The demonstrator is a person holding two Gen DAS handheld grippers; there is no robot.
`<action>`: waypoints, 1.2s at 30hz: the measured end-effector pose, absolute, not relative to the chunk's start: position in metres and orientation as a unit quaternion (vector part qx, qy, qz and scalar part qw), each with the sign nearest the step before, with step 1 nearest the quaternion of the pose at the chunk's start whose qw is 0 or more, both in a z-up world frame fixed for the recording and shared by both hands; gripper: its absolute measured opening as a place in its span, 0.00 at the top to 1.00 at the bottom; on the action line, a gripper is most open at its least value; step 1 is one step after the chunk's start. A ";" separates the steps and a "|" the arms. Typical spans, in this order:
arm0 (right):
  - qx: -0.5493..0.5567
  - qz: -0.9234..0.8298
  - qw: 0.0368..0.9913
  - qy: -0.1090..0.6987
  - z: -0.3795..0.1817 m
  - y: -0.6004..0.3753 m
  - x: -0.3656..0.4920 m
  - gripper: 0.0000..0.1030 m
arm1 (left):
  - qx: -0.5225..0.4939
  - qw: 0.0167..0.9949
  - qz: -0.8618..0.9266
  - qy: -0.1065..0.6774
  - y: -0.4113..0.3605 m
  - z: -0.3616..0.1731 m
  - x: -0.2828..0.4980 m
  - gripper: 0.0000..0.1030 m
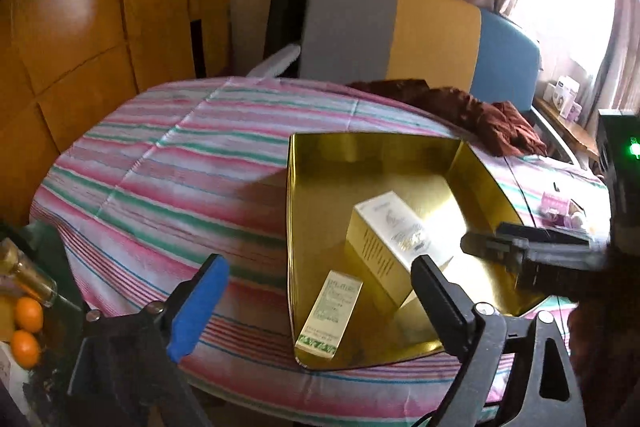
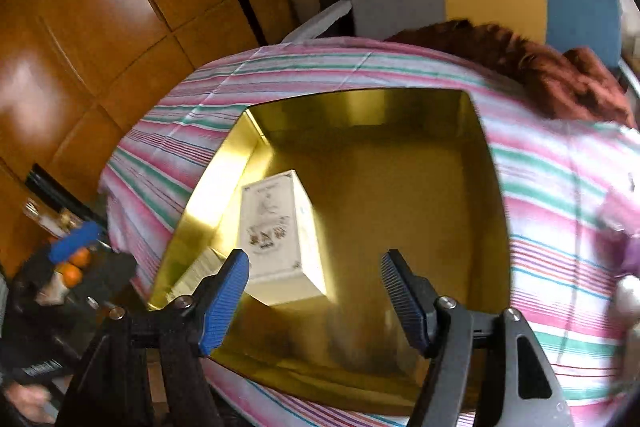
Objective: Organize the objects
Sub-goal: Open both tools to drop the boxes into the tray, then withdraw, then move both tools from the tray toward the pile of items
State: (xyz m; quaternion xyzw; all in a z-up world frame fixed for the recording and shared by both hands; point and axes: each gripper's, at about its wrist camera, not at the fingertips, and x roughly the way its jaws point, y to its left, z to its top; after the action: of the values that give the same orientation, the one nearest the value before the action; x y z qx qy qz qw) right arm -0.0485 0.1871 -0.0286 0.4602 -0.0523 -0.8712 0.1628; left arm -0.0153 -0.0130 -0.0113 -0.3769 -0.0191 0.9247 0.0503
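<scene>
A: Where are the boxes relative to the gold tin (image 2: 472,131) on the bench?

B: Inside it: white box (image 2: 280,239) near its left wall, long axis pointing away. Right tool (image 2: 314,297) gapes empty above it, nearer; left tool (image 1: 320,291) also spread wide, empty.

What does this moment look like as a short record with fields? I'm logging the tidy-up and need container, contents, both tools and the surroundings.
container: gold tin, open, lying on the striped tablecloth
contents: large white box and small green-and-white box, both lying inside the tin
left tool: open, nothing between its fingers
right tool: open, empty, over the tin
on the cloth behind the tin: crumpled brown fabric
beside the table: oranges
</scene>
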 end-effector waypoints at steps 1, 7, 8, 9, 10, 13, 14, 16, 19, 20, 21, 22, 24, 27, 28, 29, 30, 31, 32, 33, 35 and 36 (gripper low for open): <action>0.456 -0.875 0.155 -0.040 -0.027 0.188 -0.043 0.32 | -0.372 0.052 0.927 -0.015 -0.011 -0.009 -0.015 0.07; 0.421 -0.899 0.122 -0.008 -0.019 0.195 -0.024 0.32 | -0.360 0.060 0.931 0.000 0.004 0.001 -0.011 0.04; 0.415 -0.902 0.117 -0.001 -0.018 0.196 -0.021 0.32 | -0.360 0.062 0.931 0.001 0.007 0.001 -0.010 0.04; 0.411 -0.905 0.114 0.004 -0.017 0.197 -0.018 0.32 | -0.359 0.061 0.931 0.002 0.009 0.002 -0.010 0.04; 0.407 -0.907 0.110 0.008 -0.016 0.199 -0.015 0.32 | -0.358 0.061 0.932 0.004 0.012 0.002 -0.009 0.04; 0.396 -0.912 0.100 0.012 -0.014 0.205 -0.007 0.32 | -0.359 0.066 0.931 0.011 0.020 0.003 -0.009 0.04; 0.393 -0.914 0.097 0.014 -0.014 0.207 -0.005 0.32 | -0.359 0.068 0.931 0.012 0.022 0.004 -0.009 0.04; 0.384 -0.919 0.089 0.020 -0.013 0.210 -0.001 0.32 | -0.357 0.075 0.931 0.016 0.029 0.005 -0.008 0.04; 0.371 -0.925 0.083 0.020 -0.011 0.216 0.004 0.32 | -0.355 0.084 0.931 0.026 0.039 0.008 -0.006 0.04; 0.369 -0.926 0.082 0.020 -0.010 0.217 0.004 0.32 | -0.354 0.087 0.931 0.028 0.042 0.008 -0.005 0.04; 0.366 -0.927 0.081 0.020 -0.010 0.219 0.005 0.32 | -0.353 0.092 0.931 0.030 0.045 0.009 -0.005 0.04; 0.364 -0.928 0.079 0.020 -0.009 0.221 0.005 0.32 | -0.352 0.095 0.931 0.033 0.049 0.010 -0.004 0.04; 0.361 -0.930 0.072 0.015 -0.009 0.225 0.007 0.32 | -0.350 0.101 0.930 0.038 0.056 0.012 -0.004 0.04; 0.362 -0.929 0.075 -0.009 -0.011 0.235 0.009 0.32 | -0.349 0.112 0.929 0.047 0.066 0.013 -0.002 0.04; 0.363 -0.929 0.073 -0.015 -0.012 0.238 0.010 0.32 | -0.348 0.115 0.929 0.049 0.069 0.013 -0.002 0.04; 0.363 -0.929 0.070 -0.017 -0.012 0.240 0.010 0.32 | -0.348 0.118 0.929 0.051 0.072 0.014 -0.001 0.04; 0.364 -0.929 0.066 -0.018 -0.013 0.243 0.011 0.32 | -0.348 0.121 0.928 0.053 0.076 0.014 0.000 0.04; 0.364 -0.929 0.063 -0.018 -0.013 0.246 0.011 0.32 | -0.347 0.124 0.928 0.056 0.078 0.014 0.000 0.04; 0.365 -0.929 0.059 -0.019 -0.014 0.248 0.012 0.32 | -0.346 0.126 0.928 0.059 0.081 0.014 0.001 0.04; 0.366 -0.929 0.055 -0.019 -0.014 0.251 0.012 0.32 | -0.345 0.128 0.928 0.062 0.084 0.014 0.002 0.04; 0.369 -0.928 0.049 -0.020 -0.016 0.255 0.012 0.32 | -0.343 0.132 0.927 0.067 0.089 0.014 0.003 0.04; 0.371 -0.927 0.047 -0.023 -0.016 0.258 0.012 0.32 | -0.342 0.134 0.927 0.072 0.091 0.014 0.004 0.04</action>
State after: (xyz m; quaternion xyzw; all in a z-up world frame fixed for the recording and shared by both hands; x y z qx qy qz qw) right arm 0.0116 0.2580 -0.0162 0.3712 -0.0229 -0.9271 0.0471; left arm 0.0042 0.0913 0.0142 -0.3422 0.0716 0.9272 0.1344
